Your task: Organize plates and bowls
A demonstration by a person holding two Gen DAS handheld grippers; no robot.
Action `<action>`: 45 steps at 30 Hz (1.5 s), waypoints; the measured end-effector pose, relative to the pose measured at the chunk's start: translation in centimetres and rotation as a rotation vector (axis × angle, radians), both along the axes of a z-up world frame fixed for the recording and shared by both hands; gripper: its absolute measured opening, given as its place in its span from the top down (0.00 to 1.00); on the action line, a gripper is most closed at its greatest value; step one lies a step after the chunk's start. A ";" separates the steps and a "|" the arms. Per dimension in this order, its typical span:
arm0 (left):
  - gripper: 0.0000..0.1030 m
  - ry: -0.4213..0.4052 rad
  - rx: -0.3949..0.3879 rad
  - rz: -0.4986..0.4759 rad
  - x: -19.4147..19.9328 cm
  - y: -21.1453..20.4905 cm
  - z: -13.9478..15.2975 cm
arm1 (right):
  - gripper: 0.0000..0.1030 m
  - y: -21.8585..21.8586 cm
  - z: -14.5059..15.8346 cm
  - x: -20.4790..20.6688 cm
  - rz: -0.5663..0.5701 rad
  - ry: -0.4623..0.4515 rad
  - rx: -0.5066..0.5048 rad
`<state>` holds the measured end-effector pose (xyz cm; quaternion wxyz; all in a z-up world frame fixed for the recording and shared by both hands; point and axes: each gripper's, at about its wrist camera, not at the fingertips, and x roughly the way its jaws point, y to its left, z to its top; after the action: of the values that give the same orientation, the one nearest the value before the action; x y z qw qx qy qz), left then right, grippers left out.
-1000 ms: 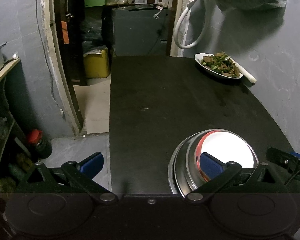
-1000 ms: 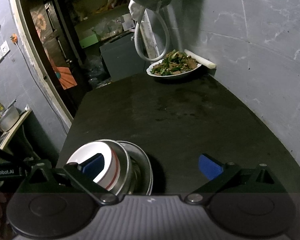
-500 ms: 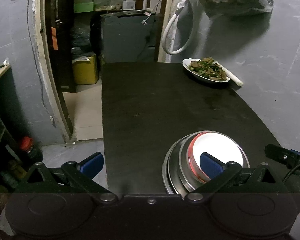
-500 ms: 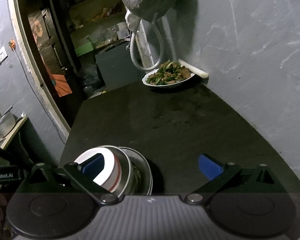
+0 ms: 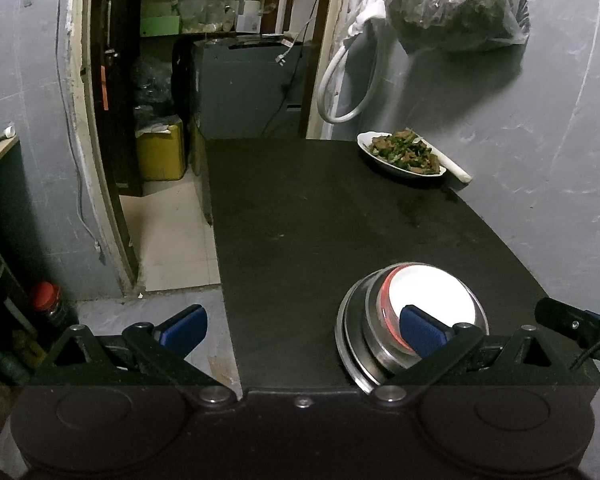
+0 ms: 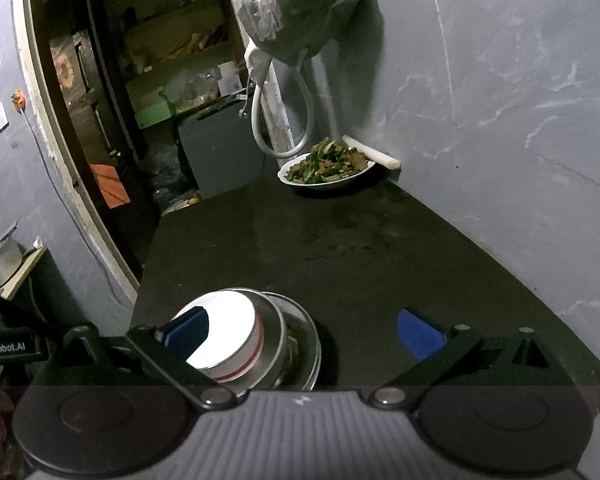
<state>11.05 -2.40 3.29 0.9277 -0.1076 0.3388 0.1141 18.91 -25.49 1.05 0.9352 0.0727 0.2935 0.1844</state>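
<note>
A stack sits at the near edge of the black table (image 5: 319, 220): a white bowl with a red band (image 5: 435, 294) inside a steel bowl (image 5: 373, 344) on a steel plate (image 5: 345, 334). The same stack shows in the right wrist view (image 6: 236, 320), with the plate's rim (image 6: 309, 340) on its right. My left gripper (image 5: 301, 330) is open and empty above the table's near left edge; its right finger overlaps the stack. My right gripper (image 6: 303, 330) is open and empty; its left finger overlaps the white bowl.
A white plate of cooked greens and meat (image 5: 403, 154) stands at the far right corner by the grey wall, also seen in the right wrist view (image 6: 325, 166). A bag of greens (image 5: 455, 4) and a hose (image 5: 339, 80) hang above. A doorway (image 5: 160, 120) opens left.
Both grippers have pulled back and risen slightly from the stack, so the table and far plate look smaller. The stack has not moved. Both stay open.
</note>
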 end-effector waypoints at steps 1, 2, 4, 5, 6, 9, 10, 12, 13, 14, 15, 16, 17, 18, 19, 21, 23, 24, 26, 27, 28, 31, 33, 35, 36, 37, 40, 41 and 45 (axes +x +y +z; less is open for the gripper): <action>0.01 -0.001 -0.002 -0.002 -0.3 0.1 0.0 | 0.00 0.0 0.1 -0.3 -0.002 -0.003 0.001; 0.01 -0.004 -0.003 -0.006 -0.6 0.1 0.1 | 0.00 0.1 0.1 -0.7 -0.004 -0.006 0.000; 0.01 -0.010 -0.003 -0.014 -1.1 0.2 0.2 | 0.00 0.2 0.2 -1.4 -0.010 -0.008 0.000; 0.01 -0.012 -0.003 -0.019 -1.3 0.3 0.3 | 0.00 0.2 0.3 -1.7 -0.012 -0.009 0.001; 0.01 -0.015 -0.003 -0.025 -1.6 0.3 0.4 | 0.00 0.2 0.3 -2.1 -0.016 -0.011 0.001; 0.01 -0.024 -0.003 -0.044 -2.3 0.3 0.6 | 0.00 0.2 0.6 -3.2 -0.029 -0.021 0.000; 0.01 -0.024 -0.004 -0.050 -2.5 0.3 0.7 | 0.00 0.2 0.7 -3.6 -0.035 -0.025 0.000; 0.01 -0.026 -0.005 -0.062 -2.9 0.4 0.7 | 0.00 0.3 0.9 -4.3 -0.047 -0.031 0.000; 0.01 -0.028 -0.004 -0.068 -3.1 0.4 0.8 | 0.00 0.3 1.0 -4.7 -0.051 -0.034 -0.001; 0.01 -0.030 -0.003 -0.074 -3.3 0.4 0.9 | 0.00 0.3 1.1 -5.1 -0.057 -0.036 -0.001; 0.01 -0.031 -0.001 -0.077 -3.4 0.4 0.9 | 0.00 0.3 1.1 -5.2 -0.061 -0.038 -0.001; 0.01 -0.033 0.000 -0.082 -3.7 0.5 0.9 | 0.00 0.3 1.1 -5.7 -0.064 -0.040 -0.001; 0.01 -0.036 0.002 -0.085 -3.9 0.6 1.0 | 0.00 0.3 1.1 -6.0 -0.068 -0.041 -0.001; 0.01 -0.037 0.003 -0.088 -4.1 0.7 1.0 | 0.00 0.3 1.2 -6.3 -0.072 -0.041 -0.001; 0.01 -0.039 0.003 -0.089 -4.3 0.8 1.0 | 0.00 0.4 1.2 -6.5 -0.074 -0.043 0.000; 0.01 -0.042 0.001 -0.091 -4.7 1.0 1.1 | 0.00 0.5 1.4 -7.0 -0.079 -0.048 -0.001; 0.01 -0.044 -0.001 -0.093 -5.2 1.2 1.0 | 0.00 0.7 1.5 -7.6 -0.083 -0.055 -0.003; 0.01 -0.045 -0.002 -0.094 -5.4 1.2 1.1 | 0.00 0.7 1.5 -7.7 -0.084 -0.056 -0.004; 0.01 -0.046 -0.005 -0.095 -5.9 1.4 1.0 | 0.00 0.8 1.6 -8.2 -0.088 -0.061 -0.006; 0.01 -0.046 -0.005 -0.096 -6.1 1.5 1.0 | 0.00 0.9 1.6 -8.4 -0.089 -0.062 -0.007; 0.01 -0.047 -0.005 -0.097 -6.5 1.6 1.0 | 0.00 1.0 1.6 -8.6 -0.090 -0.063 -0.008; 0.01 -0.047 -0.003 -0.100 -7.3 1.9 0.8 | 0.00 1.2 1.6 -9.3 -0.095 -0.065 -0.011; 0.01 -0.049 -0.002 -0.102 -7.8 2.2 0.7 | 0.00 1.4 1.5 -9.9 -0.099 -0.066 -0.015; 0.01 -0.049 -0.002 -0.104 -8.5 2.5 0.5 | 0.00 1.6 1.5 -10.4 -0.106 -0.066 -0.020; 0.01 -0.049 -0.003 -0.105 -8.8 2.6 0.4 | 0.00 1.7 1.4 -10.7 -0.110 -0.066 -0.023; 0.01 -0.049 -0.004 -0.107 -9.1 2.7 0.3 | 0.00 1.8 1.4 -10.9 -0.114 -0.067 -0.025; 0.01 -0.049 -0.006 -0.114 -9.8 3.0 0.0 | 0.00 1.9 1.1 -11.7 -0.126 -0.063 -0.032; 0.01 -0.048 -0.007 -0.117 -10.1 3.1 -0.2 | 0.00 2.0 1.0 -12.0 -0.129 -0.062 -0.035; 0.01 -0.049 -0.011 -0.137 -10.8 3.1 -0.8 | 0.00 2.2 0.7 -13.2 -0.137 -0.055 -0.062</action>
<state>0.26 0.74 2.48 0.9408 -0.0919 0.3231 0.0460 5.73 -23.29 1.73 0.9552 0.0586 0.2674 0.1127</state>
